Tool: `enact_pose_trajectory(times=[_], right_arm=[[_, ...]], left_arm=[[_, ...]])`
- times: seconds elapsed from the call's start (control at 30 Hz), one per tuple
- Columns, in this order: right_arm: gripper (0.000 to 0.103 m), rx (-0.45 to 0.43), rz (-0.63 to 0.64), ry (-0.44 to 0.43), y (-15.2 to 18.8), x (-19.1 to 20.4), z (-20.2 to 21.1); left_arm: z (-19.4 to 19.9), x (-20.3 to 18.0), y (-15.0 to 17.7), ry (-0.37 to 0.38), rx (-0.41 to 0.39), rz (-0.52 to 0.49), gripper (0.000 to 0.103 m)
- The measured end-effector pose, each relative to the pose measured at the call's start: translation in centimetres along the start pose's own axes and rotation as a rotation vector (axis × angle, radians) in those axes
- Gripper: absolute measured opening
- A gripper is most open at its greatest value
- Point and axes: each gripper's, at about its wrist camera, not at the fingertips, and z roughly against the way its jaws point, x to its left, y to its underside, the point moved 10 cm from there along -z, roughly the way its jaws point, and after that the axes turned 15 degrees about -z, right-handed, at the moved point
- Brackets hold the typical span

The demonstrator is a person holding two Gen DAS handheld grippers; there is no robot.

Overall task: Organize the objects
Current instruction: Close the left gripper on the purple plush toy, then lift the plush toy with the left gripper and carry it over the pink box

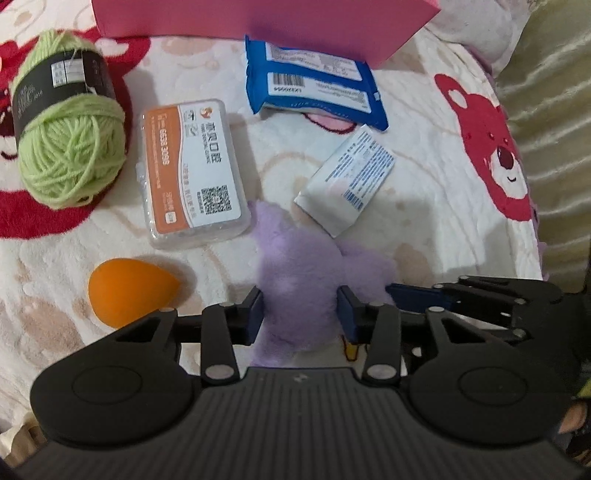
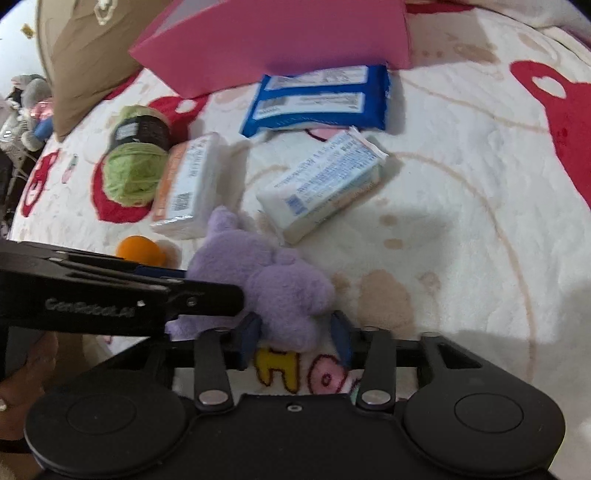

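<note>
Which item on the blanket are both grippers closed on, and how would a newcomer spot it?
Start at the pink box at the far edge of the bear-print blanket, then come toward the camera past the blue wipes pack and the white tissue pack. The purple plush toy lies nearest, pinched by the left gripper and right gripper. It is the only furry, lilac thing there.

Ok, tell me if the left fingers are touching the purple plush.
Touching: the left wrist view shows both fingers pressed into the purple plush.

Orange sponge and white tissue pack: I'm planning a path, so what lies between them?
The purple plush toy, gripped by both grippers, shows clearest in the left wrist view.
</note>
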Motion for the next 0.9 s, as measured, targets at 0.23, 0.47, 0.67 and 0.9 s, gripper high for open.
enact_pose_trajectory(times=[0.23, 0.47, 0.67, 0.9], right_arm=[[0.035, -0.102, 0.084, -0.026, -0.1, 1.4, 2.2], [0.041, -0.121, 0.148, -0.034, -0.2, 3.4, 2.3], [0.048, -0.175, 0.169, -0.05, -1.1, 5.4, 2.1], [0.049, -0.239, 0.211, -0.027, -1.0, 6.6, 3.4]], left_arm=[[1.2, -0.5, 0.0, -0.01, -0.026, -0.053, 0.04], [4.4, -0.3, -1.2, -0.128, -0.106, -0.201, 0.038], [6.5, 0.5, -2.2, -0.129, -0.148, -0.21, 0.039], [7.6, 0.5, -2.1, -0.112, -0.176, -0.189, 0.039]])
